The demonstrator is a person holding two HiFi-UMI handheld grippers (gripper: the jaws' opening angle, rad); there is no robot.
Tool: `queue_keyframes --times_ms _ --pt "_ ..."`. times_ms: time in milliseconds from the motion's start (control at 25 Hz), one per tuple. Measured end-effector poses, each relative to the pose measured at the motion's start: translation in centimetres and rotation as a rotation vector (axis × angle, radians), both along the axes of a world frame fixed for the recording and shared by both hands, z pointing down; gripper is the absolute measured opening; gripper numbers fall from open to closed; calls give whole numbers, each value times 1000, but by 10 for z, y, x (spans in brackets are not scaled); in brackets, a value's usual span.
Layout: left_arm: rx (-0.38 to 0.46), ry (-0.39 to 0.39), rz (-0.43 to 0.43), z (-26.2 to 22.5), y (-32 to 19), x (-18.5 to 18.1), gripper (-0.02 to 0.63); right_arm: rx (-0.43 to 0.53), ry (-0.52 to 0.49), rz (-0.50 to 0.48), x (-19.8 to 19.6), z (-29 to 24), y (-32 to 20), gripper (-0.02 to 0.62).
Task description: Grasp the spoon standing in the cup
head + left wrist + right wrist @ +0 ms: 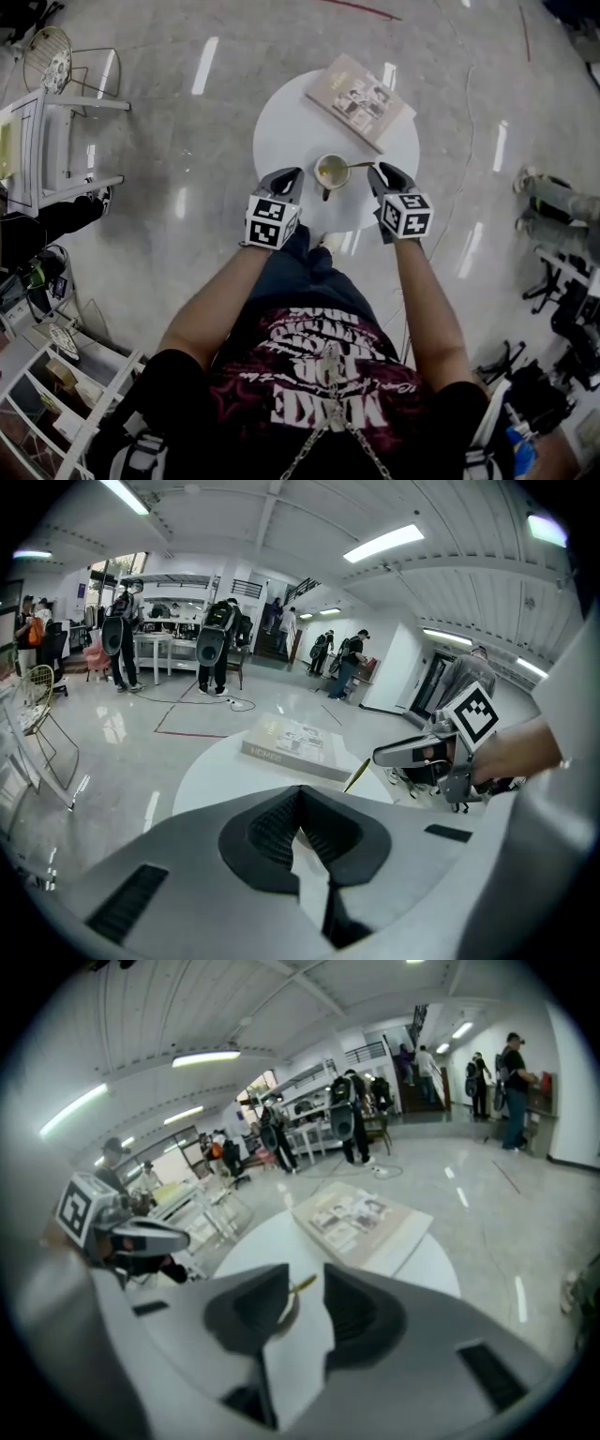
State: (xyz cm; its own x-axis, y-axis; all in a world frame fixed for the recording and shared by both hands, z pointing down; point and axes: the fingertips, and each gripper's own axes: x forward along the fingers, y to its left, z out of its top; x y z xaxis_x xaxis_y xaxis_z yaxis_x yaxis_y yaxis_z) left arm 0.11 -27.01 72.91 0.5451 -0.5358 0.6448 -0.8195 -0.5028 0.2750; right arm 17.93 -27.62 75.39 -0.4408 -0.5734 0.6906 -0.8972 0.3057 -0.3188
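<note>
- Bench (pixel 281 131): small round white top; the person stands at its near edge.
- Book (pixel 361 101): lies flat on the far-right part of the bench, apart from the cup.
- Left hand-held gripper (pixel 286 180): just left of the cup. Jaws closed tip to tip, nothing in them.
- Right hand-held gripper (pixel 386 178): just right of the cup. Jaws parted a moderate way, nothing held.
- Cup (pixel 331 172): near the front of the bench, between the two hand-held grippers, with what looks like pale liquid inside.
- Spoon (pixel 359 165): bowl end in the cup, handle leaning out over the rim toward the right hand-held gripper, not touched.
- Step, my read: this is the approach, and the grasp is not yet made. The right side is the natural one to use since it is already parted.
- How to do it: move in along the handle line and keep the handle centred between the pads. Close on the upper handle, above the rim.
- Risk: a knock to the cup could slop the liquid or tip it.
- Head view only: shows the whole cup and both hand-held grippers flanking it.
- Right gripper view only: shows the spoon handle (pixel 302 1285) lined up in its jaw gap, beyond the tips.
- Left gripper view: shows only the handle tip (pixel 356 775) above its own body, with the cup hidden. It does show the right hand-held gripper side-on.
</note>
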Motion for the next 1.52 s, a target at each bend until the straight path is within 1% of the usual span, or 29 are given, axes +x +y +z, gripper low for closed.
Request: queue_keyframes --times_ms 160,480,560,600,800,960,1080,1280,1520 --pt "-5 -15 1 0 2 -9 25 -45 -10 23 -1 19 -4 123" --pt "-13 -19 16 -2 6 -14 25 -68 -3 7 -10 30 -6 121" --pt "-11 -18 24 -3 7 -13 25 -69 2 9 -10 31 -4 96" --pt "-11 -18 27 -4 9 -14 25 -68 4 8 -11 30 -3 77" --pt "-6 -22 30 -10 15 -13 25 -56 -7 -18 -17 20 -1 62" --pt "11 -26 37 -16 17 -16 25 -50 -37 -39 -29 11 4 47" --pt "15 -32 33 -22 19 -20 25 -49 -48 -51 -36 6 9 40" --pt "33 -25 14 -37 22 -25 25 -31 -69 -43 -39 -4 17 35" --pt "43 -19 -3 -48 31 -30 25 -11 -79 -42 -36 -18 23 35"
